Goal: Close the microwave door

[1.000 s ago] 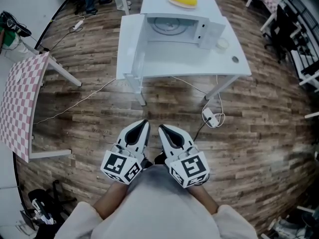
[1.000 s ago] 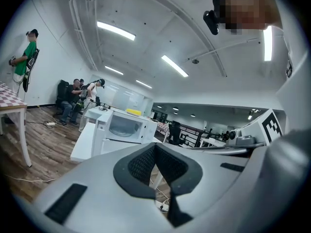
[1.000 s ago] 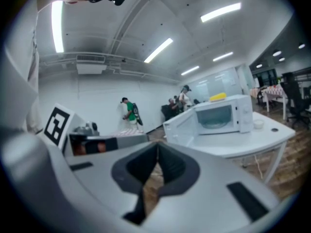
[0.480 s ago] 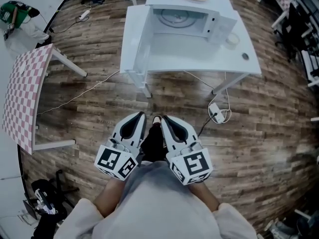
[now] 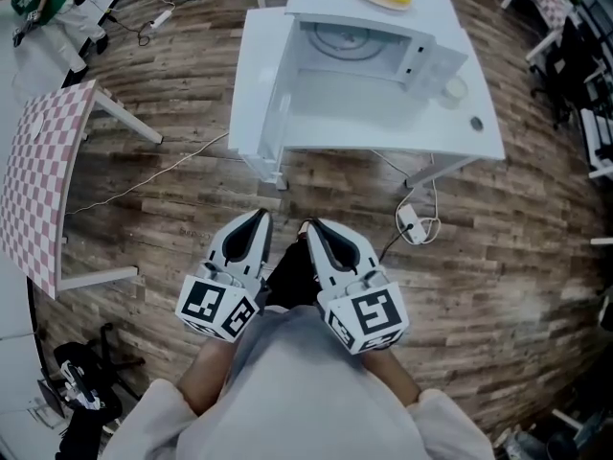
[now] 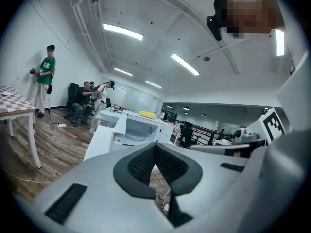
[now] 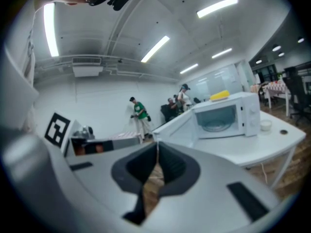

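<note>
Head view: the microwave [image 5: 369, 46] is seen on the table [image 5: 484, 142] with its door [image 5: 259, 84] swung wide, well apart from both grippers; left gripper [image 6: 155, 147] view, then right gripper [image 7: 157, 148] view: jaws pressed together, nothing held, closing not yet begun

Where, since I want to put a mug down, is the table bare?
The table is bare along its front, between the open door and its right edge, before the microwave. A cup sits right of the microwave.

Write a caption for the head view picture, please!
The left gripper and right gripper, jaws shut, hover over the floor near the table where the microwave door stands open.
</note>
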`<move>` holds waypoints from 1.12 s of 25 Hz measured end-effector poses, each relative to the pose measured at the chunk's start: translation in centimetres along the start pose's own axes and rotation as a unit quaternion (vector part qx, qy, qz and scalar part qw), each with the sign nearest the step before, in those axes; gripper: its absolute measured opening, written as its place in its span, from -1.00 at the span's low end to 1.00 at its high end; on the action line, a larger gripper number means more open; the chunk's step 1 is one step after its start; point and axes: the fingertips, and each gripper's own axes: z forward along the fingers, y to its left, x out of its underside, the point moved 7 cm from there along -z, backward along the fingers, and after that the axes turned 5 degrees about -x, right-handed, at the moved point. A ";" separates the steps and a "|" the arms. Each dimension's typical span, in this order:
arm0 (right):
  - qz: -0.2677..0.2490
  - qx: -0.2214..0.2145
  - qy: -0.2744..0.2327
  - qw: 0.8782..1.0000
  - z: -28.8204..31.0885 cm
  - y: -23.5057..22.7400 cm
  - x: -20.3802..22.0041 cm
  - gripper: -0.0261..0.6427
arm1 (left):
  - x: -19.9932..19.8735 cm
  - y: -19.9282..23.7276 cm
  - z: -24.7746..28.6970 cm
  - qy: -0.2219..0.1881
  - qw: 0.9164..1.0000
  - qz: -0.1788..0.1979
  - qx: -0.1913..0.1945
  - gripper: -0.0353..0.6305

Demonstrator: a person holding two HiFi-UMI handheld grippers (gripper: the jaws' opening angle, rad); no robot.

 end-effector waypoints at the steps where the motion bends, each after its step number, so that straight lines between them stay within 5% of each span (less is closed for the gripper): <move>1: -0.001 -0.003 0.002 1.000 0.5 -0.2 -0.2 -0.85 | -0.2 0.4 0.3 -0.001 1.000 -0.001 -0.003 -0.84; 15: -0.015 -0.019 0.020 1.000 8.7 -4.1 -3.8 -0.85 | -2.8 8.4 4.2 -0.007 0.999 0.014 -0.052 -0.84; 28: -0.030 -0.007 0.026 0.999 13.4 -4.7 -5.5 -0.85 | -3.5 13.2 7.4 0.017 0.999 0.024 -0.017 -0.84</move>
